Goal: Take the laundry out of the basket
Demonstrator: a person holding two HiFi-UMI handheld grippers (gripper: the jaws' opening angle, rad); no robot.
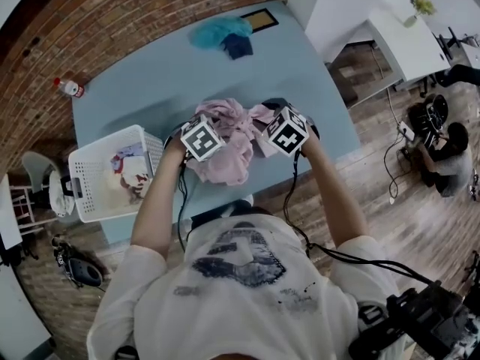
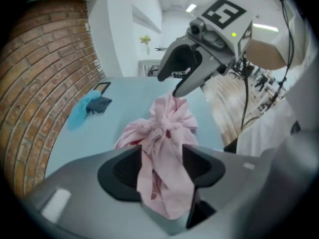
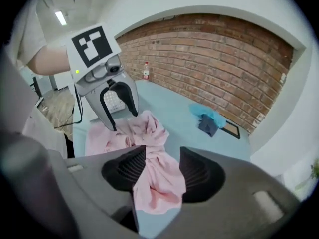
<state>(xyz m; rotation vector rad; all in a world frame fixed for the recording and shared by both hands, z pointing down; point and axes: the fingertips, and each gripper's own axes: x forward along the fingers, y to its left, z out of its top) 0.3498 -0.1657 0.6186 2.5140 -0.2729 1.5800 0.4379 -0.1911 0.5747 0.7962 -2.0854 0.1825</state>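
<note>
Pink garment [image 1: 225, 145] lies bunched on the table [image 1: 150, 88], right of the basket [image 1: 88, 162], so it is already out; the step in hand looks like setting it down. The left gripper [image 2: 162, 168] and right gripper [image 3: 157, 173] each pinch a fold of it between their pads. The next move, I judge, is to let go and reach left for the laundry [image 1: 129, 175] left in the basket. Only the head view shows that remainder. Only the gripper views show the pinched folds, which the marker cubes hide from above.

Pink garment [image 3: 157, 183] between fingers of the right gripper [image 3: 162, 156], left gripper [image 3: 123, 119] at its far end, blue table [image 3: 167, 108] beneath
</note>
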